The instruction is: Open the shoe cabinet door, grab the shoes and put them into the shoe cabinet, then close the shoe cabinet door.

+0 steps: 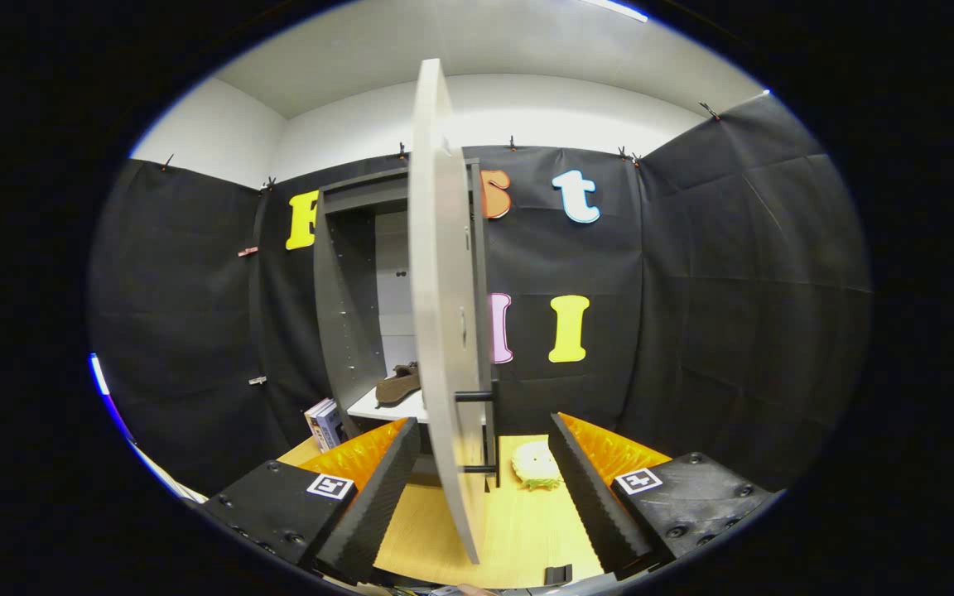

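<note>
The gripper (484,488) is spread wide, and the cabinet door (441,314) stands edge-on between its fingers, untouched. The brown shoes (398,385) already lie on the shelf behind the door. To close it, push the panel near its black handle (477,430), steadily. A pale frilly object (537,466) right of the door and books (325,424) left seem clear of the swing.

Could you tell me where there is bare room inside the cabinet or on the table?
Gripper open, its fingers astride the door edge. Free: the shelf right of the brown shoe, and the table between door and left finger. Crowded: around the handle and pale object.
</note>
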{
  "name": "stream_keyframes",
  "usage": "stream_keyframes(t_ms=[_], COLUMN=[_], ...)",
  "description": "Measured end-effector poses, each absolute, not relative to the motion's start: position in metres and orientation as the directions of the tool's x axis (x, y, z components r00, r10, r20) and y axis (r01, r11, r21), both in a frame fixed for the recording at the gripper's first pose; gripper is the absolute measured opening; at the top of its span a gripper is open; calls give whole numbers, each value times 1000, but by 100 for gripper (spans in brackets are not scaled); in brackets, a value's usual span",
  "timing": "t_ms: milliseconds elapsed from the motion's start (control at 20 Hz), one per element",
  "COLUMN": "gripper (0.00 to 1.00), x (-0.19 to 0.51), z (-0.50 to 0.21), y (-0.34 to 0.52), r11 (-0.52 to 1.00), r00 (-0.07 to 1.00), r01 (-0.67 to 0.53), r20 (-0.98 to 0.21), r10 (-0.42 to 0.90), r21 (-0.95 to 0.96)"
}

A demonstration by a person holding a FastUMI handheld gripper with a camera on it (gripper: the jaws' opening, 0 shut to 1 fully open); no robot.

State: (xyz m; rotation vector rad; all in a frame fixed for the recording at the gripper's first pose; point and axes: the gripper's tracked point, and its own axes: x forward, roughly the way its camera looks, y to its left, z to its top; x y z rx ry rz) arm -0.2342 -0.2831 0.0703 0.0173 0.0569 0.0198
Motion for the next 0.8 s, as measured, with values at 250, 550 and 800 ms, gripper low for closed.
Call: stream_keyframes(t_ms=[250, 550, 800], gripper=[99, 97, 96], x=[-205, -193, -186], z=[53, 40, 38], y=[-299, -285, -244], r11=[999, 999, 996], r00=[993, 991, 989], r01=[-33, -44, -82], r20=[-110, -128, -119], r10=[36, 45, 84], r21=[33, 15, 19])
